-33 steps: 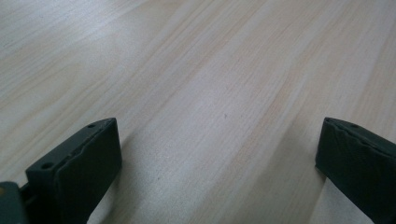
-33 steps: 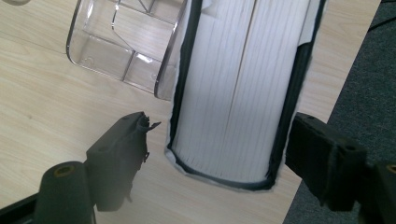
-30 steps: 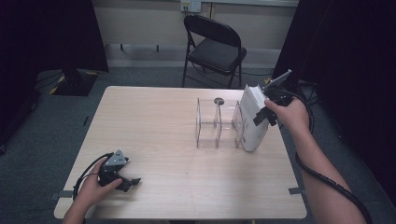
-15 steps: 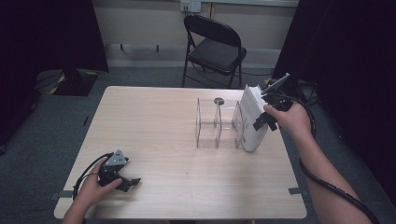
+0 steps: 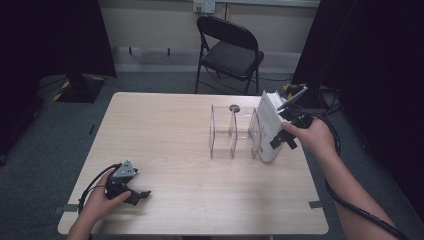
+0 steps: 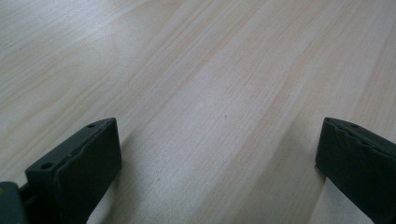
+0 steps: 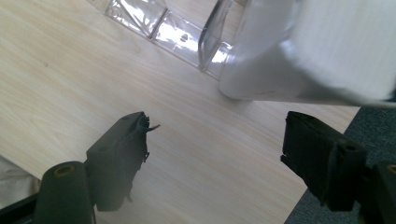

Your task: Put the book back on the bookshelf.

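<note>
Probably the white box [image 5: 270, 125], leaning beside the clear rack [image 5: 235, 132], is light and stiff; its flat sides should be gripped. Nothing is held by the wide-open right gripper [image 7: 215, 154] or the wide-open left gripper [image 6: 217, 158].

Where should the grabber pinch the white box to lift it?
Probably pinch the white box across its thin upper edge, coming in from the table's right side. It stands tall, narrow and slightly tilted, and the clear rack blocks its left face.

Pale wooden table [image 5: 175, 130], square-ish top: a clear acrylic divider rack [image 5: 232, 135] and a white rectangular box [image 5: 268, 127] stand just left of the right gripper [image 5: 286, 131].
</note>
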Motion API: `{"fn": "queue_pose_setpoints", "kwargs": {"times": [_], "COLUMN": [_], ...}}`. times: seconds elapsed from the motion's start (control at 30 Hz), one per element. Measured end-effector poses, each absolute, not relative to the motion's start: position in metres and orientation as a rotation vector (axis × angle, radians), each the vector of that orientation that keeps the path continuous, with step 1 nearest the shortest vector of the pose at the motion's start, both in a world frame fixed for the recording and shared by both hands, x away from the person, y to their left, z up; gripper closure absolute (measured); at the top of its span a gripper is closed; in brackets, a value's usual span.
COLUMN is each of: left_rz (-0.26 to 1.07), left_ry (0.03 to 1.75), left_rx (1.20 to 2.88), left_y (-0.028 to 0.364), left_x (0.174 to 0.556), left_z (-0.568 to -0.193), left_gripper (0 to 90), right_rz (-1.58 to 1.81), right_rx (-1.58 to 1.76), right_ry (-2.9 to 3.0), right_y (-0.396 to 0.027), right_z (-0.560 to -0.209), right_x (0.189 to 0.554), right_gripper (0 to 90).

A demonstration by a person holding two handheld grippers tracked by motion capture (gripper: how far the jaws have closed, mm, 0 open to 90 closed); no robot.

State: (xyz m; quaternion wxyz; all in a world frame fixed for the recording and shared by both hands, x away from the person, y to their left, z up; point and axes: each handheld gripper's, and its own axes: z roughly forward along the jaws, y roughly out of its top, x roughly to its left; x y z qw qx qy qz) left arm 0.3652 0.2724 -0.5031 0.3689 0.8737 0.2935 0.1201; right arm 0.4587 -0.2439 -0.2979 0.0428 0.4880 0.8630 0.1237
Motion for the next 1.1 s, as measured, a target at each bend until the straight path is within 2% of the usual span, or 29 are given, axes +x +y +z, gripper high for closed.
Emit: {"fn": "queue_pose_setpoints", "kwargs": {"times": [1.1], "left_rz": [0.316], "left_ry": [0.745], "left_rx": [2.245], "left_y": [0.271], "left_x": [0.367], "left_z": [-0.503], "left_gripper": [0.0], "right_rz": [0.417], "right_rx": [1.232], "right_ry": [2.804], "right_y": [-0.192], "right_z": [-0.332], "right_x": [0.440], "right_gripper": [21.5]}}
